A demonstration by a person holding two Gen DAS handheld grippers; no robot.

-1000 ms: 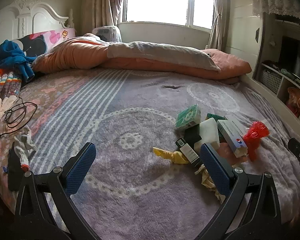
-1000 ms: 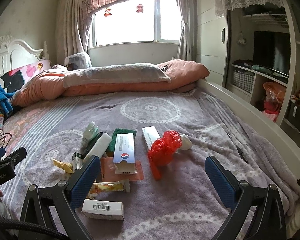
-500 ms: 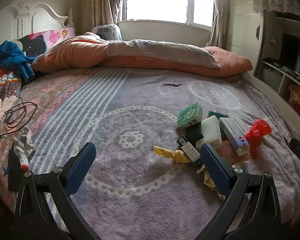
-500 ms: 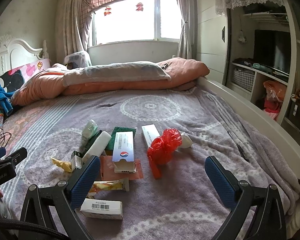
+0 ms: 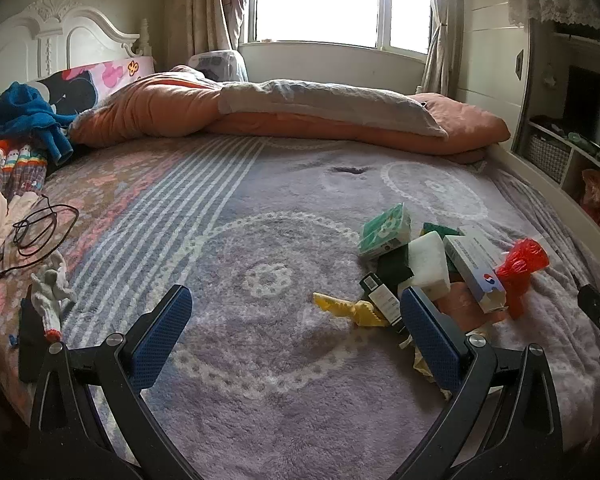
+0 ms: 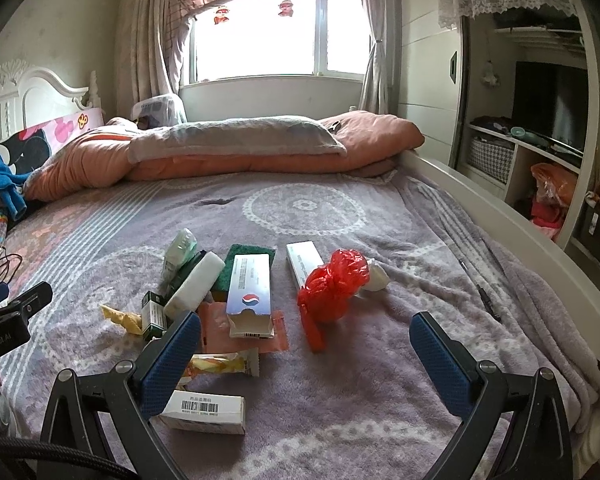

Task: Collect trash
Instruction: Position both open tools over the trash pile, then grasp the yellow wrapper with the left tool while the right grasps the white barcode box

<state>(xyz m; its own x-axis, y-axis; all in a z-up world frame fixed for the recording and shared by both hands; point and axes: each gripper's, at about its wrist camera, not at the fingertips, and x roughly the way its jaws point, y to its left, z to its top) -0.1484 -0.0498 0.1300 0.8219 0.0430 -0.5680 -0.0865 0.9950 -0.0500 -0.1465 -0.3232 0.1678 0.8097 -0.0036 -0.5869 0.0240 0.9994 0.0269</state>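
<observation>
A pile of trash lies on the purple bed blanket [image 6: 380,360]. It holds a red plastic bag [image 6: 334,286] [image 5: 520,268], a long Pepsi-logo box [image 6: 249,294] [image 5: 474,270], a white sponge block [image 6: 195,284] [image 5: 428,264], a green packet [image 5: 384,230], a yellow wrapper [image 5: 352,308] [image 6: 123,318], a barcode box [image 6: 203,410] and a snack wrapper [image 6: 219,364]. My right gripper [image 6: 304,330] is open and empty, just before the pile. My left gripper [image 5: 295,304] is open and empty, with the pile by its right finger.
A folded orange and grey quilt [image 5: 300,120] lies across the far bed. Clothes, a black cable [image 5: 39,228] and a small doll [image 5: 53,284] lie at the left edge. The white bed frame [image 6: 500,208] and shelves [image 6: 540,168] stand at the right.
Both grippers have eased slightly forward toward the trash pile. Both stay open and empty.
</observation>
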